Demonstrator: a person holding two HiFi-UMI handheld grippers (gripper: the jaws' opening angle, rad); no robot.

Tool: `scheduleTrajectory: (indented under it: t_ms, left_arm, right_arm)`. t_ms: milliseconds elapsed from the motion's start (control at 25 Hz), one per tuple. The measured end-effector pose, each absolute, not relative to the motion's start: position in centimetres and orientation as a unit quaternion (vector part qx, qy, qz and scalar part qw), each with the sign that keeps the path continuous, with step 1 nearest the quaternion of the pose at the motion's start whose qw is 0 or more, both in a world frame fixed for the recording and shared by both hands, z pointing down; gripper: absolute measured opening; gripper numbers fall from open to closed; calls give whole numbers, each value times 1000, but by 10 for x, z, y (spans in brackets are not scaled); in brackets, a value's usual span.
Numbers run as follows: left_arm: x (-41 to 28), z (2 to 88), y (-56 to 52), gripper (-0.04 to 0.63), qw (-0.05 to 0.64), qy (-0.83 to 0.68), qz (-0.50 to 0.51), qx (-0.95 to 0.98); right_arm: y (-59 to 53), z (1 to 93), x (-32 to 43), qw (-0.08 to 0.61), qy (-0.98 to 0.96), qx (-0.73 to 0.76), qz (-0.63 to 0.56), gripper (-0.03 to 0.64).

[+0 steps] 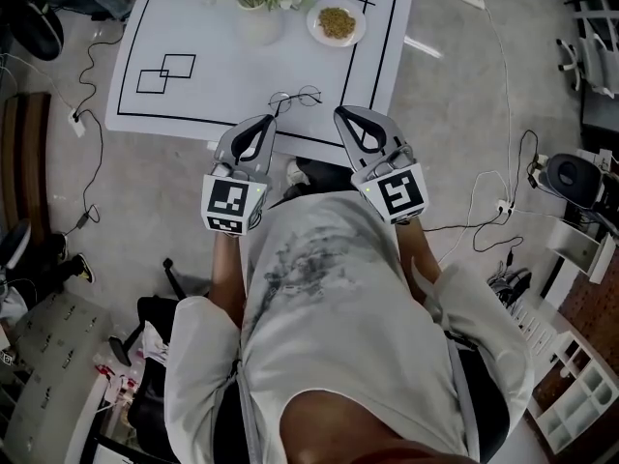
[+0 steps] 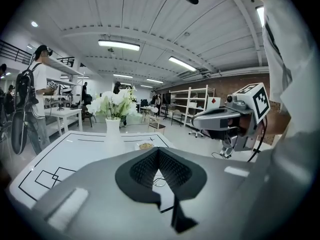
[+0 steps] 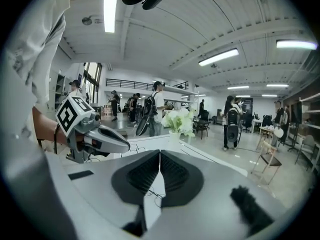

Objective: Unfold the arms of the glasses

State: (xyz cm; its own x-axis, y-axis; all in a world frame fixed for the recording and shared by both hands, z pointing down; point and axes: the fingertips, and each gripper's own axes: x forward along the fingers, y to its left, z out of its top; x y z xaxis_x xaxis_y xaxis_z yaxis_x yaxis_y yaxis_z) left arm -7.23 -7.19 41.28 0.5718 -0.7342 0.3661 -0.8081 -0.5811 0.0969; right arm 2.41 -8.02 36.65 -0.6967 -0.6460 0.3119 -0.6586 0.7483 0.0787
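Observation:
Thin wire-framed glasses (image 1: 295,98) lie near the front edge of the white table (image 1: 193,104), arms folded as far as I can tell. My left gripper (image 1: 269,121) hovers just in front and to the left of them, jaws together and empty. The right gripper (image 1: 340,113) sits just in front and to the right, also shut with nothing in it. Neither touches the glasses. In the left gripper view the glasses (image 2: 159,182) show through the gap below the closed tips (image 2: 159,150). In the right gripper view the glasses (image 3: 150,196) appear below the tips (image 3: 160,152).
A white vase of flowers (image 1: 259,8) and a small plate of food (image 1: 336,22) stand at the table's far side. Two overlapping black squares (image 1: 165,72) are drawn at the left. Cables and a power strip (image 1: 503,206) lie on the floor. People stand in the background.

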Motion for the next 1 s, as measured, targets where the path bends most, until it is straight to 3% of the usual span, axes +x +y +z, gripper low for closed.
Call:
scheduleTrajectory:
  t_ms: [1000]
  left_arm:
    - [-69,464,-102,19,145,-395,217,881]
  right_arm:
    - [-126,434,22,242,-917,316,25,18]
